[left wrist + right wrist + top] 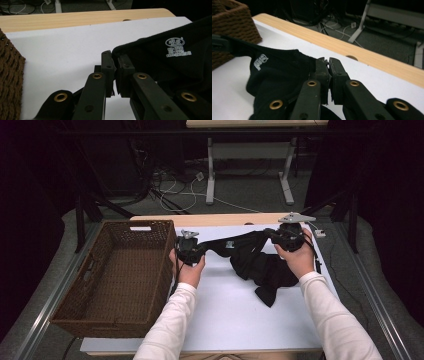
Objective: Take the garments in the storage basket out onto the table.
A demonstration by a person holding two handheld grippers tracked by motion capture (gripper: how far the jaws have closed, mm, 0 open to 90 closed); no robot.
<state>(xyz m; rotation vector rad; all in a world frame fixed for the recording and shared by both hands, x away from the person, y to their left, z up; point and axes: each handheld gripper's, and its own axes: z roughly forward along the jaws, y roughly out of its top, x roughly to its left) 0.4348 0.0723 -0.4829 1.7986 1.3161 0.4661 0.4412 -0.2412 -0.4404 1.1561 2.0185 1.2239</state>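
High view: a person holds a black garment (260, 262) stretched between two tongs above a white table (220, 310). The left gripper (197, 251) and right gripper (272, 236) are each clenched on one end of the garment's upper hem, so its long axis runs straight from one to the other while the rest hangs down below the right gripper. A brown wicker basket (65, 312) sits just outside the left gripper, the nearer hand. Both forearms reach forward, hands raised.
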